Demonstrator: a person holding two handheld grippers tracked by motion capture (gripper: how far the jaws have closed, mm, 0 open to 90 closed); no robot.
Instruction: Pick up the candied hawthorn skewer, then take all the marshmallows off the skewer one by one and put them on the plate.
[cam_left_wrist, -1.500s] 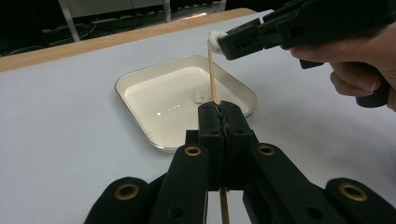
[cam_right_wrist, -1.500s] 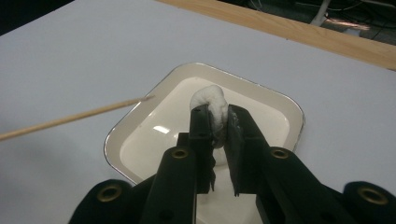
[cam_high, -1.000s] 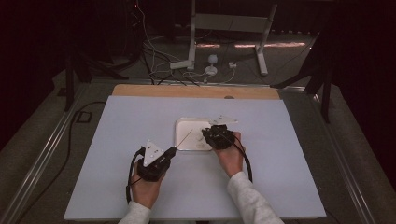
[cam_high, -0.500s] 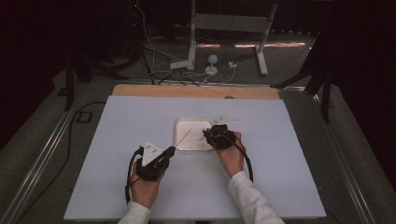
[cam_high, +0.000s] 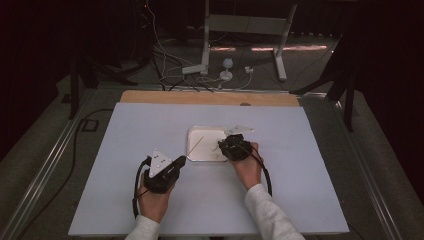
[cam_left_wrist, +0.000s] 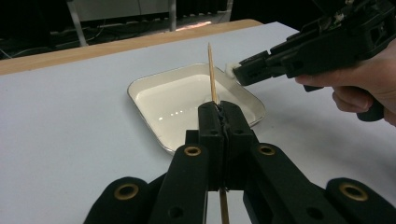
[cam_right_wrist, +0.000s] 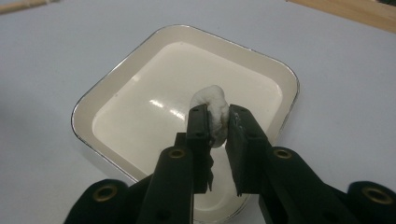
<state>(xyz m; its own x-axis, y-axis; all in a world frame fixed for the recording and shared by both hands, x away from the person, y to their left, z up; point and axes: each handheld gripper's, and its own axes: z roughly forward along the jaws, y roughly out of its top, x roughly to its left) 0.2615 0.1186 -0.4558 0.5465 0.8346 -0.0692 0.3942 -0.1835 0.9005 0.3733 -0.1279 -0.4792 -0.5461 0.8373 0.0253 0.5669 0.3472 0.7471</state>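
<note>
Nothing has shifted since the earlier frame: left gripper (cam_left_wrist: 219, 109) fingers stay clamped on the skewer (cam_left_wrist: 211, 70); right gripper (cam_right_wrist: 218, 116) fingers stay pinching the white lump (cam_right_wrist: 214, 109) over the tray (cam_right_wrist: 112, 84).

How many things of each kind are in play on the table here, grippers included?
Grippers: 2, the left gripper and the right gripper
Wooden skewers: 1, the skewer clamped in the left jaws
White soft lumps: 1, the lump in the right jaws
Trays: 1, the cream tray
Total: 5

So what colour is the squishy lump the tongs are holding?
White. The lump shows best in the right gripper view.
</note>
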